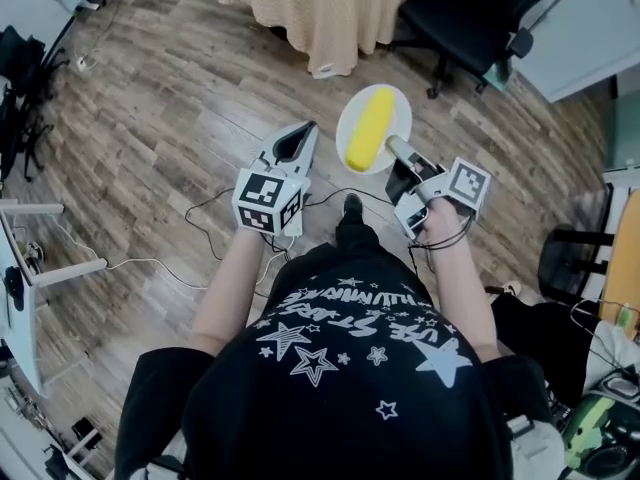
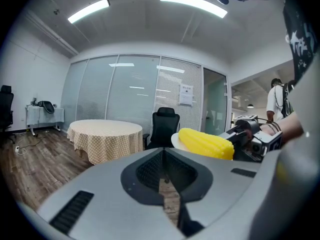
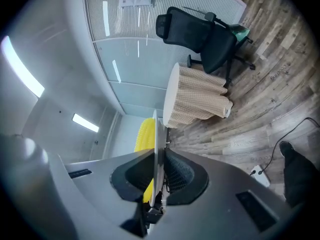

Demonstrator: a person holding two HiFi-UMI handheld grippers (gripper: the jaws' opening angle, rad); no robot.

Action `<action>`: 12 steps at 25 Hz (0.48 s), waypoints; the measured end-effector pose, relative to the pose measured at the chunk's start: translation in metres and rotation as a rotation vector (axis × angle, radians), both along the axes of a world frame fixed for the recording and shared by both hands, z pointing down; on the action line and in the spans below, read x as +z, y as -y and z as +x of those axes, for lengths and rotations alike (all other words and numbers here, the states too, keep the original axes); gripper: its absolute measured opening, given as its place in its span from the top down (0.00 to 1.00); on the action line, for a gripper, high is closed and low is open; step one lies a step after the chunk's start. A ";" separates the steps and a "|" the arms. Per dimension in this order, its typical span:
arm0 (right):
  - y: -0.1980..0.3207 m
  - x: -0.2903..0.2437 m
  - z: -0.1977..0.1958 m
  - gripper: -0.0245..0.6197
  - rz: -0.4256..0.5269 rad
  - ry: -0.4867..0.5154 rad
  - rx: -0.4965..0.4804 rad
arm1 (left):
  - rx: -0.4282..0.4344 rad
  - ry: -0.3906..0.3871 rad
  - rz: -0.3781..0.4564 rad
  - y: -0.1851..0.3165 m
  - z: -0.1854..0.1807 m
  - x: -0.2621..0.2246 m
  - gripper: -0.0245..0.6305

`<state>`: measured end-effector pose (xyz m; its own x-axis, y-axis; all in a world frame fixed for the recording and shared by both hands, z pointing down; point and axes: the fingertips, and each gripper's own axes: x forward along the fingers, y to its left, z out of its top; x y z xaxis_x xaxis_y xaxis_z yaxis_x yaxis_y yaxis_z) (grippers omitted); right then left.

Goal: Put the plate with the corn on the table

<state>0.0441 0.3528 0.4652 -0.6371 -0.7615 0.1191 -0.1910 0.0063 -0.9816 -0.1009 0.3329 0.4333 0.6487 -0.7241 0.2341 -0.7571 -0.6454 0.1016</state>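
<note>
A white plate point(image 1: 397, 107) carries a yellow corn cob point(image 1: 370, 128) and hangs over the wooden floor in the head view. My right gripper point(image 1: 399, 149) is shut on the plate's near rim. In the right gripper view the plate point(image 3: 156, 134) runs edge-on between the jaws, with the corn point(image 3: 145, 133) on its left side. My left gripper point(image 1: 298, 138) is to the left of the plate, shut and holding nothing; its jaws point(image 2: 165, 179) meet with only a thin slit. From there the corn point(image 2: 205, 143) shows to the right. A round table point(image 1: 320, 8) with a beige checked cloth stands ahead.
A black office chair point(image 1: 480, 13) stands to the right of the table, in front of a glass wall with blinds point(image 2: 130, 94). Cables point(image 1: 200, 218) trail over the floor near my feet. White furniture legs point(image 1: 55, 268) stand at the left edge.
</note>
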 end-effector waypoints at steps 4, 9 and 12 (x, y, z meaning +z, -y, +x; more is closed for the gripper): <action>0.033 0.001 0.006 0.89 -0.007 0.025 -0.007 | -0.015 0.007 0.000 0.033 0.008 -0.001 0.95; 0.071 0.011 0.024 0.89 -0.028 0.036 0.010 | -0.035 0.026 0.005 0.068 0.015 -0.002 0.95; 0.097 0.015 0.034 0.89 -0.034 0.031 0.014 | -0.051 0.035 0.005 0.091 0.018 -0.003 0.95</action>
<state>0.0784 0.2560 0.4800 -0.6303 -0.7661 0.1256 -0.1603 -0.0298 -0.9866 -0.0826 0.2424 0.4308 0.6024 -0.7574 0.2520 -0.7921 -0.6063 0.0709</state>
